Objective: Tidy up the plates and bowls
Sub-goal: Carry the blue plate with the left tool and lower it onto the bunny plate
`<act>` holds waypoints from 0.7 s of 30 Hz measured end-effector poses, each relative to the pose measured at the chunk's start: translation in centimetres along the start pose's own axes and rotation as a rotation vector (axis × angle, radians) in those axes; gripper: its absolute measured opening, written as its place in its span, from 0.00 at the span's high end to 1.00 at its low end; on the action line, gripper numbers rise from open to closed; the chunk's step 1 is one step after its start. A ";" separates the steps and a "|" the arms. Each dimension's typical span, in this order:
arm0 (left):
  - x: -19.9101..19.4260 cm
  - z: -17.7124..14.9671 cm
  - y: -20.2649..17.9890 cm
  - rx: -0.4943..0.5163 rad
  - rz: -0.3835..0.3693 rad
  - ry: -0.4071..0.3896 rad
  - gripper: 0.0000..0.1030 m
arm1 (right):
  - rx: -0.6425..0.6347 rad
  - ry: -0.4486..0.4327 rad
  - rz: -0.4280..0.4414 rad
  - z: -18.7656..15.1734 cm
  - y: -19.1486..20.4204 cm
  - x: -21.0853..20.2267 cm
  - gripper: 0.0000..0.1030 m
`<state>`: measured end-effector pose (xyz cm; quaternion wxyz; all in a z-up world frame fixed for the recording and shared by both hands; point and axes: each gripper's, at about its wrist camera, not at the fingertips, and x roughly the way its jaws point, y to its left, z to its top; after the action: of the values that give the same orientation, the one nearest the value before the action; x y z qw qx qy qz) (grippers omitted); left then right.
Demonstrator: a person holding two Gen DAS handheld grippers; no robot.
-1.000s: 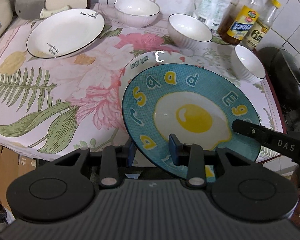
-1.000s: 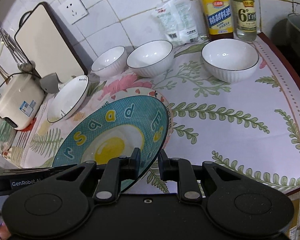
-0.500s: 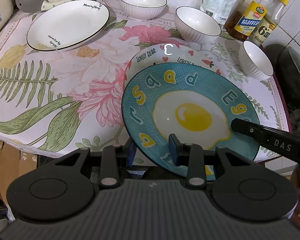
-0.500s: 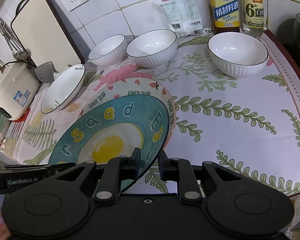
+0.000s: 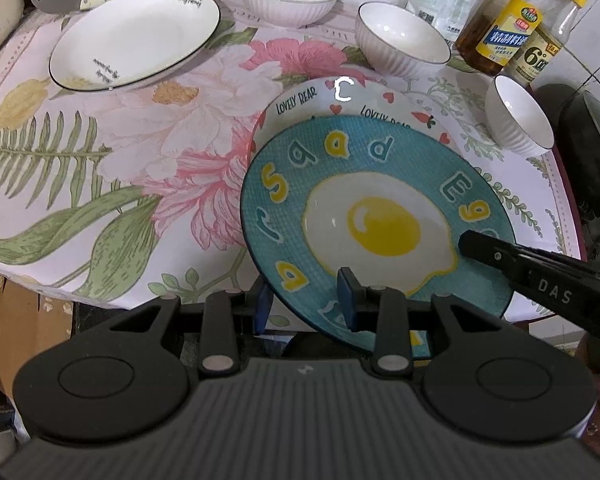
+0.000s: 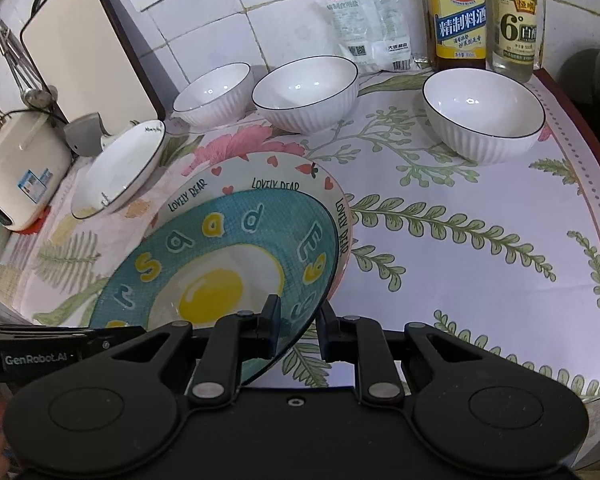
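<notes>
Tongs are holding one teal egg plate (image 5: 376,216) from two sides: the left tongs (image 5: 306,300) are clamping its near rim at lower centre, and the right tongs (image 6: 298,326) are gripping its right edge. The plate is hanging tilted above a Lovely Bear plate (image 5: 300,100) lying on the floral surface (image 5: 100,168). Three white bowls (image 6: 306,92) and a white plate (image 5: 136,36) are sitting toward the upper frame.
</notes>
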<state>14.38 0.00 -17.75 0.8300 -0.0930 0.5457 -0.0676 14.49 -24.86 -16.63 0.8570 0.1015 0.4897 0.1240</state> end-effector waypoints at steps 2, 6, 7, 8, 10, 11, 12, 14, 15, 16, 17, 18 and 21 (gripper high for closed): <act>0.2 -0.1 -0.1 0.002 0.002 0.002 0.68 | -0.018 -0.001 -0.023 -0.1 0.2 0.3 0.75; 0.3 0.1 -0.1 -0.009 -0.001 0.009 0.68 | -0.049 -0.015 -0.042 -0.2 0.5 0.4 0.74; 0.4 0.1 0.0 -0.013 -0.004 0.011 0.68 | -0.056 -0.018 -0.048 -0.2 0.6 0.4 0.73; 0.5 0.1 0.0 -0.016 -0.006 0.012 0.68 | -0.064 -0.020 -0.053 -0.2 0.8 0.5 0.71; 0.6 0.1 0.0 -0.022 -0.008 0.013 0.68 | -0.090 -0.029 -0.073 -0.3 1.2 0.6 0.69; 0.7 0.1 0.0 -0.023 -0.008 0.012 0.68 | -0.100 -0.035 -0.083 -0.3 1.4 0.7 0.67; 0.7 0.1 0.0 -0.023 -0.007 0.008 0.68 | -0.103 -0.040 -0.091 -0.4 1.5 0.8 0.66; 0.8 -0.1 0.0 -0.025 -0.007 0.000 0.68 | -0.101 -0.050 -0.102 -0.5 1.5 0.9 0.65; 0.8 -0.1 0.0 -0.027 -0.009 -0.002 0.68 | -0.102 -0.055 -0.104 -0.5 1.6 1.0 0.65; 0.9 -0.1 0.0 -0.029 -0.010 -0.003 0.68 | -0.104 -0.059 -0.107 -0.6 1.6 1.0 0.65; 1.0 0.0 0.1 -0.033 -0.012 -0.003 0.68 | -0.107 -0.064 -0.111 -0.6 1.6 1.0 0.64; 1.1 0.0 0.1 -0.039 -0.015 -0.003 0.68 | -0.110 -0.069 -0.114 -0.7 1.6 1.1 0.64; 1.4 0.1 0.2 -0.050 -0.018 -0.006 0.68 | -0.124 -0.086 -0.138 -0.8 1.8 1.5 0.62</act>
<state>15.07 -0.07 -19.03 0.8285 -0.1189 0.5438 -0.0608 14.32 -22.62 -17.69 0.8883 0.0194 0.4498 0.0905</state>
